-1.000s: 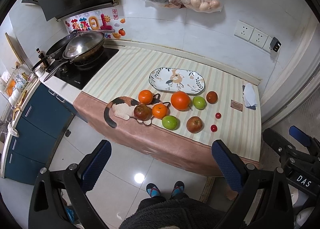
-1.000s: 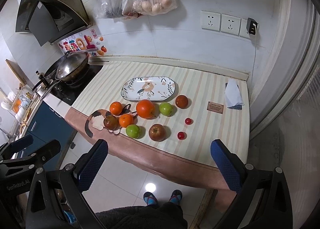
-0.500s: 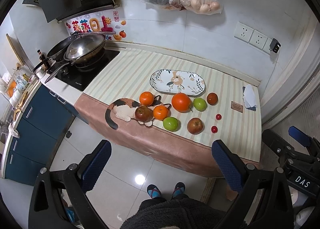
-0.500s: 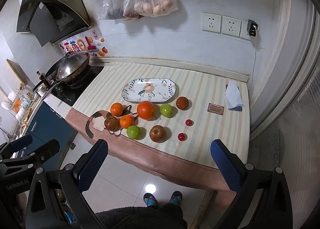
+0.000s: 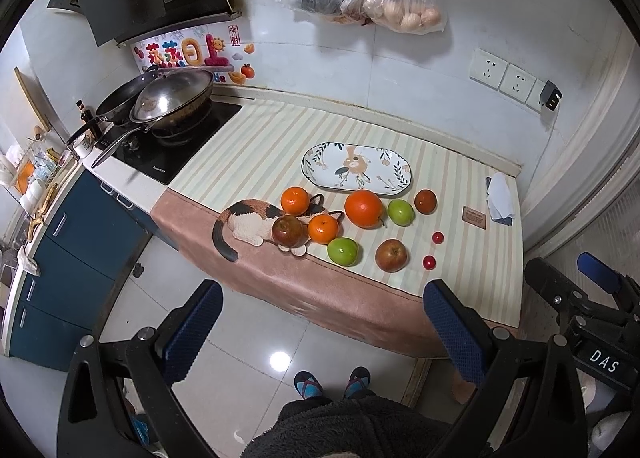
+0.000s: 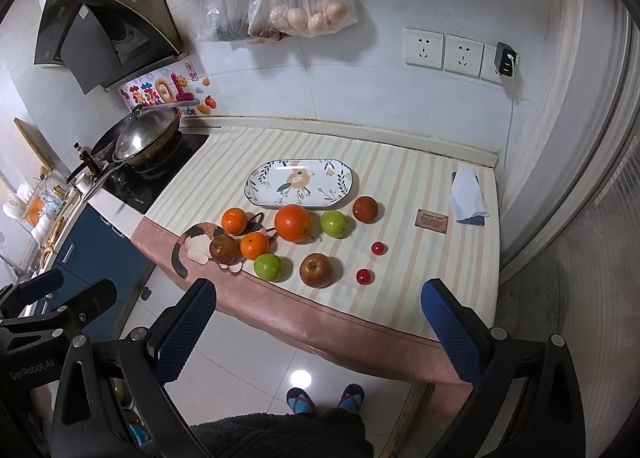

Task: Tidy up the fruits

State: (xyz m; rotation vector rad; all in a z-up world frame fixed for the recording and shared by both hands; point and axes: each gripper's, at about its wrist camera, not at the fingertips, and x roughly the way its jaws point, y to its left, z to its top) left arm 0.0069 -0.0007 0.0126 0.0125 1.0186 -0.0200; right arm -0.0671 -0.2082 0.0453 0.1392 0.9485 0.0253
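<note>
At frame centre we see a glossy glazed plate (image 6: 299, 188) on matt striped cloth (image 6: 404, 186); upper left, a shiny metal wok (image 6: 150, 134); below, glossy floor tiles (image 6: 256, 366).

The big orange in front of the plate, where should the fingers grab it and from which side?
Grip the big orange across its widest middle, coming from above. It is round, and the plate behind and green apple to its right crowd it, so fingers probably fit best front-left and back-right.

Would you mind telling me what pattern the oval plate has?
The plate is white with a dark rim, leaf sprigs and a tan animal figure, clearest in the right wrist view.
</note>
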